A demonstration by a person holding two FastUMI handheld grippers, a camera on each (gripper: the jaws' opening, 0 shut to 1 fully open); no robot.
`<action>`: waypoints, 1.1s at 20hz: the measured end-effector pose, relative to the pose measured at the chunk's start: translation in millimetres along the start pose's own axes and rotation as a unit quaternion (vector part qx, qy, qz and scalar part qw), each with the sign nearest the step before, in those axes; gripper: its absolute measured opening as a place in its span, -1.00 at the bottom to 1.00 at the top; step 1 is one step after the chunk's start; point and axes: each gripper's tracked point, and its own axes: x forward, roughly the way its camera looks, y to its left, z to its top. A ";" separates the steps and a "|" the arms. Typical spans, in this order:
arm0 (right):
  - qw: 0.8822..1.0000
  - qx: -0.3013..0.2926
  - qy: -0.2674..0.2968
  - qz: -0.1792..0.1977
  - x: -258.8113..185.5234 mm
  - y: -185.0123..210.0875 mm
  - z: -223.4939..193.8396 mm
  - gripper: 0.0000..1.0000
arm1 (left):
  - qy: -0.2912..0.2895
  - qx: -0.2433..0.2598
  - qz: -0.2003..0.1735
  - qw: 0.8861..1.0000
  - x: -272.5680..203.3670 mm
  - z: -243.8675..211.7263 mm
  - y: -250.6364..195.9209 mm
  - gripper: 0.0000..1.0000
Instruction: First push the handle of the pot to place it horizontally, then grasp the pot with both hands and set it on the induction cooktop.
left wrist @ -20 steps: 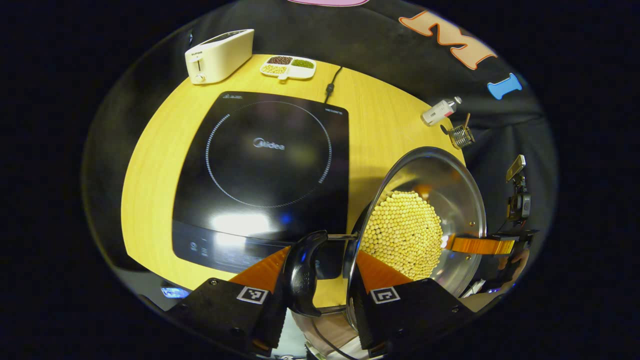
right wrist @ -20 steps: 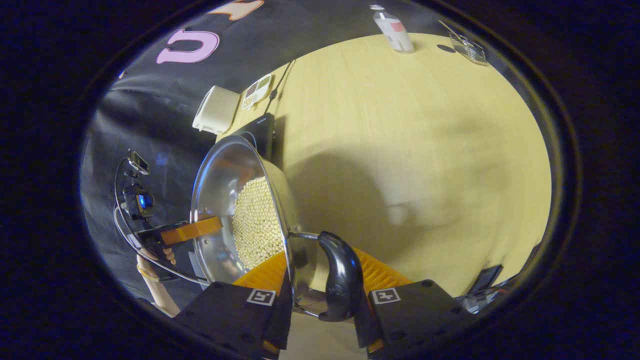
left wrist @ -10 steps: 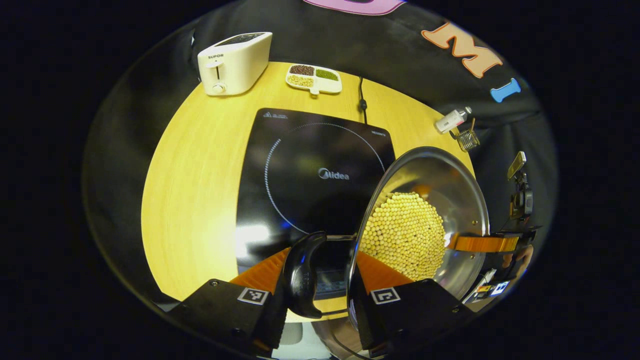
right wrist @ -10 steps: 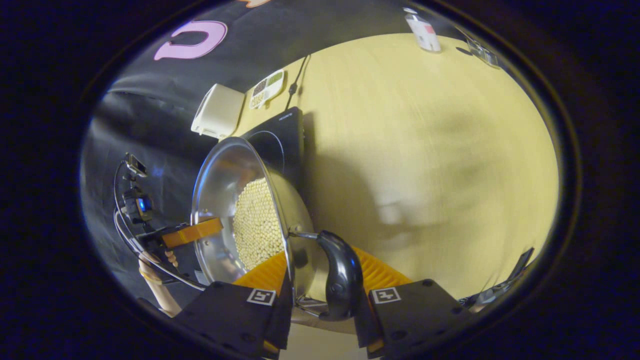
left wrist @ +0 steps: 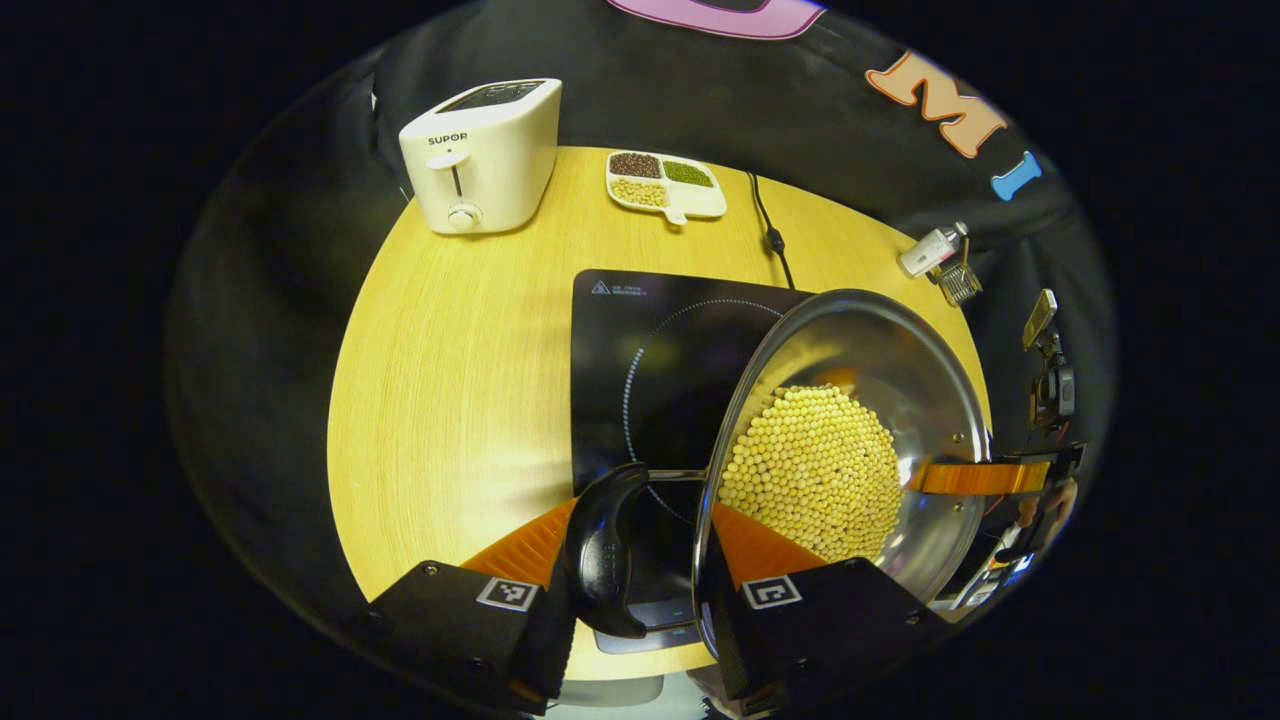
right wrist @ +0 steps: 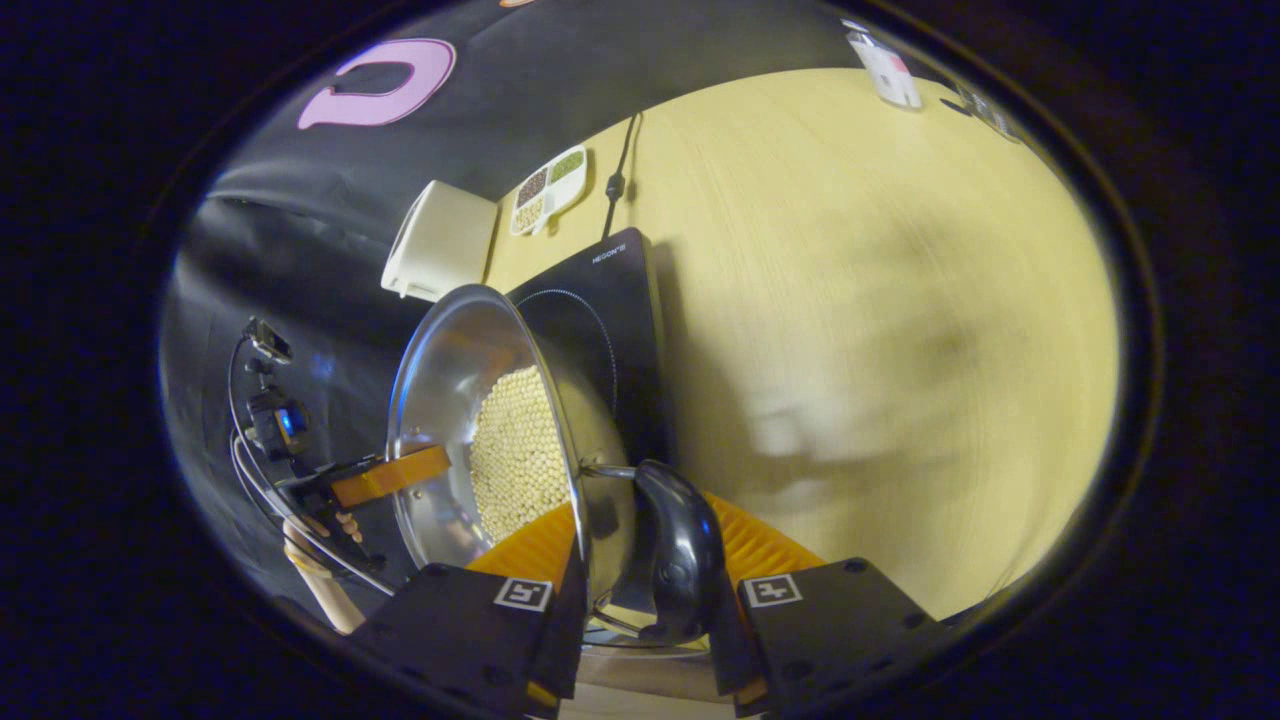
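Observation:
A steel pot (left wrist: 880,340) holding yellow beans (left wrist: 815,470) hangs over the right part of the black induction cooktop (left wrist: 650,350). My left gripper (left wrist: 640,545) is shut on the pot's black side handle (left wrist: 600,550) and rim. Across the pot, the right gripper (left wrist: 985,478) clamps the far rim. In the right gripper view, my right gripper (right wrist: 645,565) is shut on the other black handle (right wrist: 675,560) and the rim of the pot (right wrist: 450,380). The left gripper (right wrist: 390,475) holds the opposite side, with a hand (right wrist: 320,560) behind it. The cooktop (right wrist: 600,310) lies beyond the pot.
On the yellow table (left wrist: 450,380) stand a white toaster (left wrist: 485,155) and a divided dish of beans (left wrist: 665,185) at the back. A power cord (left wrist: 770,235) runs from the cooktop. A small bottle (left wrist: 930,250) and wire basket (left wrist: 960,285) sit far right.
Both grippers have carried the pot sideways from beside the cooktop to above its right part. The grips on the two handles are unchanged.

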 end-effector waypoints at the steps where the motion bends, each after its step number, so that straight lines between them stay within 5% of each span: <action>1: 1.000 0.001 -0.003 -0.001 3.7 0.0 5.3 -0.02 | -0.002 0.000 0.002 1.000 3.1 2.4 2.2 0.19; 5: 1.000 0.008 -0.022 0.000 19.0 4.1 24.5 0.09 | -0.017 -0.001 0.007 1.000 12.5 13.9 10.0 0.19; 22: 0.998 0.032 -0.049 0.002 49.8 16.9 44.3 -0.03 | -0.053 0.001 0.047 0.997 28.6 35.9 37.0 0.32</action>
